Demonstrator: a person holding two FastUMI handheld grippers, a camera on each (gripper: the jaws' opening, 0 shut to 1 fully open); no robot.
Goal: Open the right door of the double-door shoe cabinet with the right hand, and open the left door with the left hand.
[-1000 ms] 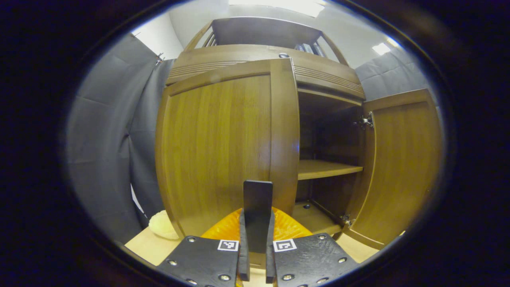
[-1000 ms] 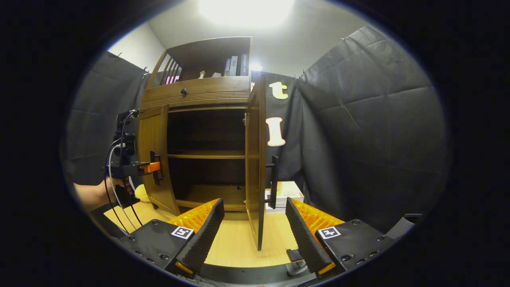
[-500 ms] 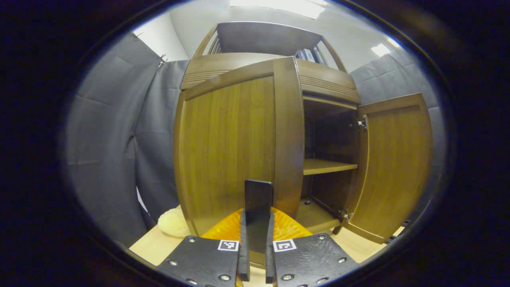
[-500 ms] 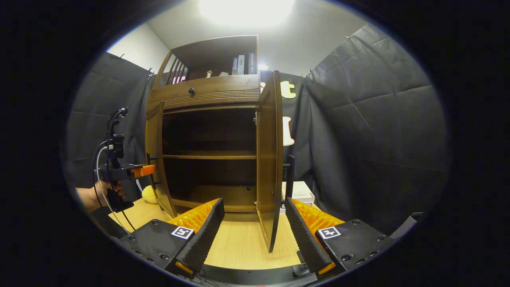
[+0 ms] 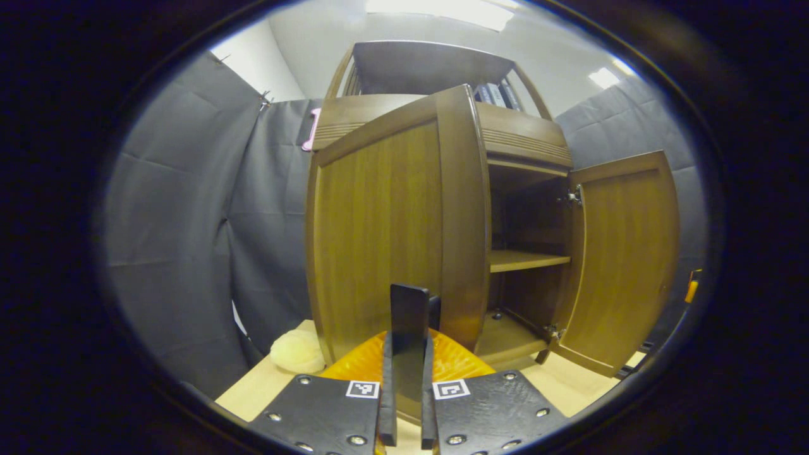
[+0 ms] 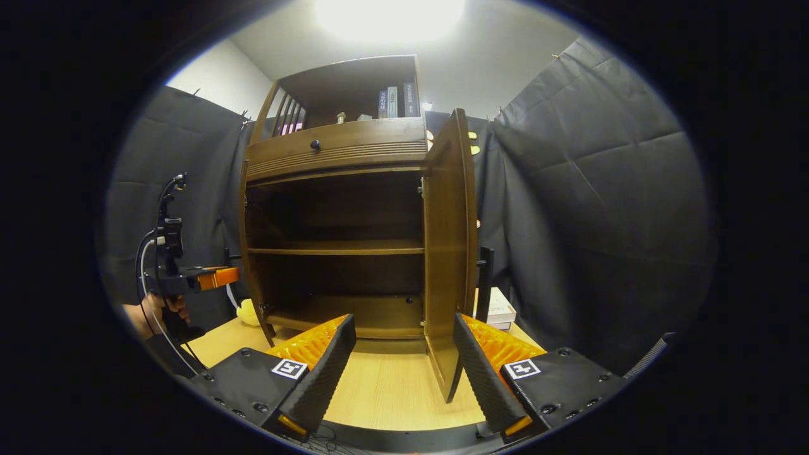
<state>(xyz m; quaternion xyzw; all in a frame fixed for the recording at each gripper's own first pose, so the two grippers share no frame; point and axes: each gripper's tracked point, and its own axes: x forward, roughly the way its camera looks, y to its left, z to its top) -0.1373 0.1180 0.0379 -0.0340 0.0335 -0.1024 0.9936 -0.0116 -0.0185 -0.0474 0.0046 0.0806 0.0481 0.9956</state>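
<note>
- Brown wooden double-door shoe cabinet (image 6: 335, 148) stands on the pale wood-grain floor (image 6: 385, 392), against the black cloth wall. Inside it: one horizontal shelf (image 6: 335, 248) and a bottom board, both bare as far as the dim interior shows. Books stand in the open rack on top.
- Left door (image 5: 392, 227): since a second ago it has swung further out; in the right gripper view it now shows nearly edge-on at the cabinet's left side. Judged close to fully open.
- Right door (image 6: 449, 253): stands wide open, its dark bar handle (image 6: 485, 284) on the outer face. It shows more of its inner face than a second ago. That half of the task looks done.
- Left gripper (image 5: 404, 373): fingers closed tight on the left door's flat dark handle (image 5: 409, 322), one on either side; a hand (image 6: 161, 309) holds it from below.
- Right gripper (image 6: 404, 360): fingers spread wide, holding nothing, with the right door's lower edge between them but farther off.
- Small items: a pale yellow lumpy soft thing (image 5: 297, 351) on the floor beside the cabinet's left foot; a pale box (image 6: 500, 309) behind the right door.
</note>
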